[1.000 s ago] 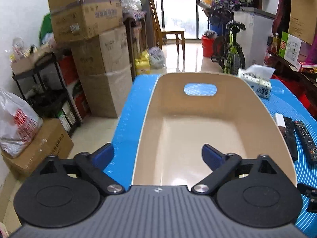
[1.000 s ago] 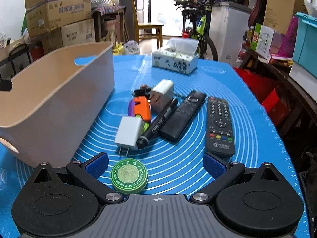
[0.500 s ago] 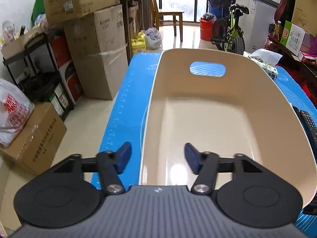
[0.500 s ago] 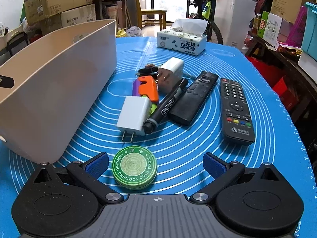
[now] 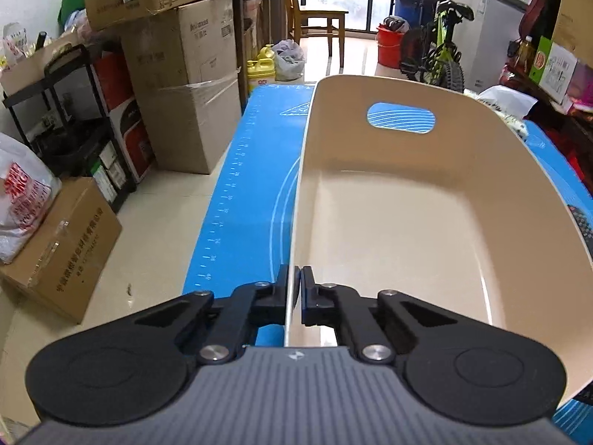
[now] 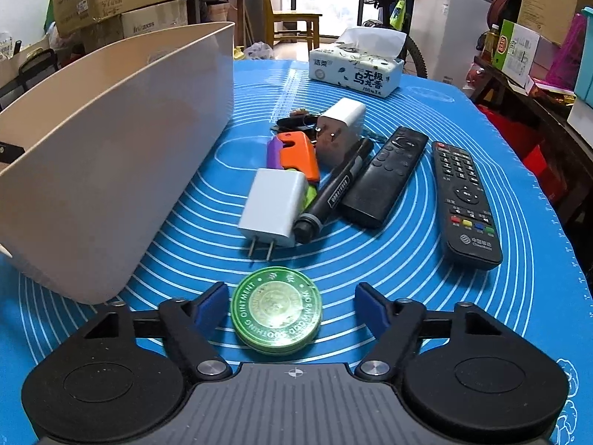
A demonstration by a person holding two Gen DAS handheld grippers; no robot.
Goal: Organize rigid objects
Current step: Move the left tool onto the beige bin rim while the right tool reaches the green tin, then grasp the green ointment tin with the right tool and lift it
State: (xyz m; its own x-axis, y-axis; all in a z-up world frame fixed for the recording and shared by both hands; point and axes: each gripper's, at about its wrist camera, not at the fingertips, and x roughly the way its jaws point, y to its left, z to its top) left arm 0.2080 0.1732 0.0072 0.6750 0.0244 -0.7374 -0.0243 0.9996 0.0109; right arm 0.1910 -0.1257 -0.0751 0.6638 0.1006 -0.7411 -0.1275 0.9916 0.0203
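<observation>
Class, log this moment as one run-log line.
left gripper: shut on bin wall | right gripper: open around ointment tin | bin: empty

"WORMWOOD SOOTHING OINTMENT" on green tin (image 6: 276, 313)

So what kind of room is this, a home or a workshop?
Most likely a lived-in home room doubling as storage: stacked cardboard boxes, a bicycle by the balcony door, and a tissue box with a TV remote on the table.
</observation>
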